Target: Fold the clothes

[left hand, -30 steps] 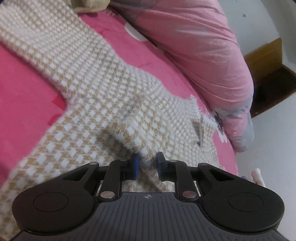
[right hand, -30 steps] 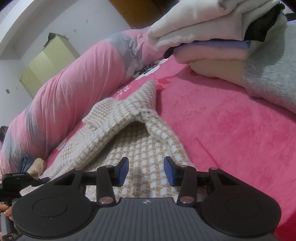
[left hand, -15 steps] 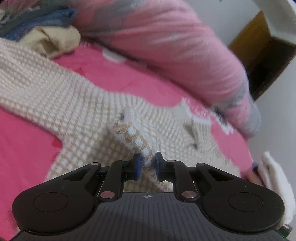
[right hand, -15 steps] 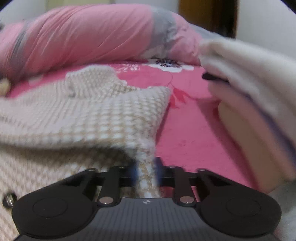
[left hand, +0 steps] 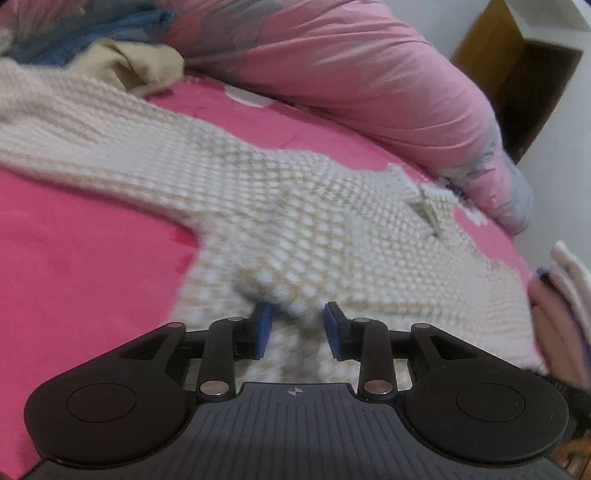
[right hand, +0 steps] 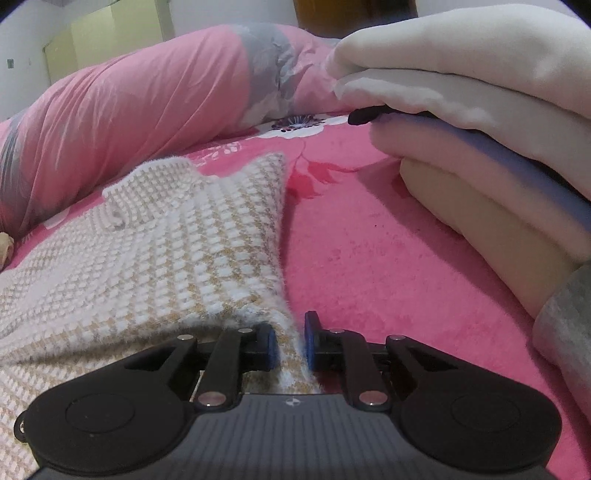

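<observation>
So on the left we've got our left claw [left hand: 297, 326] low over the knit sweater [left hand: 295, 221], jaws opening, blue pads apart with fabric lying between them but not pinched. The sweater, cream and tan check, sprawls across the pink bed sheet [left hand: 74, 277], one sleeve running out toward 10 o'clock. A tan garment [left hand: 144, 66] and some blue cloth [left hand: 92, 29] sit up at 11 o'clock, and the rolled pink duvet [left hand: 369, 81] runs along 12 to 2 o'clock.

Over on the right, our right claw [right hand: 289, 345] is narrow and clamped on the sweater's edge, which bunches up between the pads. A stack of folded clothes [right hand: 480, 129] sits at 2 o'clock, apart from the sweater.
</observation>
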Available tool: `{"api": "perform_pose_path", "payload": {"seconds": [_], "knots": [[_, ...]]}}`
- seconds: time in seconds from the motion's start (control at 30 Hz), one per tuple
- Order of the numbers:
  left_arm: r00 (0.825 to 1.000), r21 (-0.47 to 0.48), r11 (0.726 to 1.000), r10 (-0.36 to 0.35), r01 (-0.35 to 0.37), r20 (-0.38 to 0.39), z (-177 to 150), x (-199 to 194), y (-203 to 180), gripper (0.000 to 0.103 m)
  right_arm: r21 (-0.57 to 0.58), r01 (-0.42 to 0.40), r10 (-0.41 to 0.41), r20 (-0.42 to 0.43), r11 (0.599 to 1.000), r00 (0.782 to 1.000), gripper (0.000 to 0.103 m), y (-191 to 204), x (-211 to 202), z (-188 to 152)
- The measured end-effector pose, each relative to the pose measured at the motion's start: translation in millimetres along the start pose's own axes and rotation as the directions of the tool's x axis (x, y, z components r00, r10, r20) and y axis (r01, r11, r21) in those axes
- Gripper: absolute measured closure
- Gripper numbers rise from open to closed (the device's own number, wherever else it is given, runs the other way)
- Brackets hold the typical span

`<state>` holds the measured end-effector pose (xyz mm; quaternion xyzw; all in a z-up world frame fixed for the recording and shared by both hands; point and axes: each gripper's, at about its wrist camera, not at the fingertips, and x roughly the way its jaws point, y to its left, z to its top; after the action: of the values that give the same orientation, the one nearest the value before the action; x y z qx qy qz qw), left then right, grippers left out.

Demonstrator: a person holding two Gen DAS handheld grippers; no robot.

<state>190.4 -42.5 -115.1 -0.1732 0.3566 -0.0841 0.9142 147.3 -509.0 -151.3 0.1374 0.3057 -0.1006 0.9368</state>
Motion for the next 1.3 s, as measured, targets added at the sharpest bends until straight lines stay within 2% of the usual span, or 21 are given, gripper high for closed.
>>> {"api": "perform_pose_path", "payload": {"seconds": [0.1,0.17,0.23,0.27,0.47,0.5,0.57,0.63,0.73,0.87,0.97,1.07,1.1,1.17,1.23,1.3], "knots": [[0.999,0.051,0.999,0.009,-0.011,0.047,10.7,-20.8,5.3,0.066,0.016,-0.012,0.012,0.003,1.000,1.000,0.087,-2.1,-1.2,-1.7],[0.999,0.062,0.998,0.004,-0.007,0.050,24.1,-20.4,9.1,0.056,0.023,-0.018,0.018,0.004,1.000,1.000,0.087,-3.0,-1.7,-2.4],[0.999,0.063,0.998,0.011,-0.013,0.038,39.0,-10.7,8.1,0.039,0.030,-0.024,0.024,0.005,0.999,1.000,0.086,-4.0,-2.1,-3.0],[1.000,0.061,0.998,0.009,-0.010,0.019,44.4,-1.8,6.5,0.036,0.033,-0.027,0.027,0.005,0.999,1.000,0.086,-4.6,-2.2,-3.2],[0.992,0.038,0.999,-0.028,0.033,-0.125,70.3,65.4,-5.1,0.035,0.052,-0.045,0.045,0.007,0.998,0.999,0.085,-9.1,-1.5,-3.4],[0.990,0.042,0.999,-0.025,0.031,-0.139,71.6,74.3,-6.8,0.037,0.057,-0.049,0.048,0.007,0.997,0.999,0.085,-10.1,-1.4,-3.5],[0.989,0.066,0.997,-0.018,0.028,-0.146,71.7,85.3,-10.7,0.055,0.066,-0.057,0.057,0.008,0.996,0.998,0.085,-12.2,-1.1,-3.5],[0.992,0.092,0.996,0.002,0.010,-0.127,70.2,86.6,-15.7,0.073,0.076,-0.065,0.065,0.008,0.995,0.998,0.085,-14.3,-0.8,-3.6],[0.997,0.141,0.990,0.005,0.005,-0.075,64.8,80.8,-21.5,0.090,0.086,-0.073,0.073,0.010,0.994,0.997,0.084,-15.9,-0.6,-3.9],[1.000,0.200,0.979,0.029,-0.030,0.011,58.0,64.3,-32.0,0.094,0.091,-0.078,0.078,0.013,0.993,0.997,0.084,-16.5,-0.4,-4.1],[0.995,0.178,0.983,0.036,-0.051,0.089,61.5,46.5,-37.7,0.094,0.092,-0.082,0.081,0.014,0.992,0.997,0.082,-16.5,-0.5,-4.2],[0.986,0.147,0.986,0.057,-0.081,0.158,65.3,30.5,-38.8,0.094,0.084,-0.090,0.089,0.013,0.992,0.996,0.076,-15.3,0.0,-4.1],[0.985,0.141,0.985,0.078,-0.101,0.154,64.3,32.0,-36.8,0.094,0.079,-0.090,0.089,0.013,0.993,0.996,0.074,-14.3,-0.1,-4.1],[0.987,0.144,0.979,0.134,-0.146,0.087,56.4,48.7,-30.2,0.094,0.068,-0.090,0.089,0.012,0.994,0.996,0.074,-12.2,-0.2,-4.2],[0.982,0.152,0.970,0.188,-0.189,0.024,47.5,65.5,-23.5,0.093,0.063,-0.087,0.087,0.010,0.994,0.996,0.074,-11.1,0.2,-4.3],[0.976,0.191,0.958,0.214,-0.216,0.033,35.8,72.8,-22.5,0.090,0.058,-0.083,0.082,0.008,0.995,0.997,0.074,-10.1,0.4,-4.2]]}}
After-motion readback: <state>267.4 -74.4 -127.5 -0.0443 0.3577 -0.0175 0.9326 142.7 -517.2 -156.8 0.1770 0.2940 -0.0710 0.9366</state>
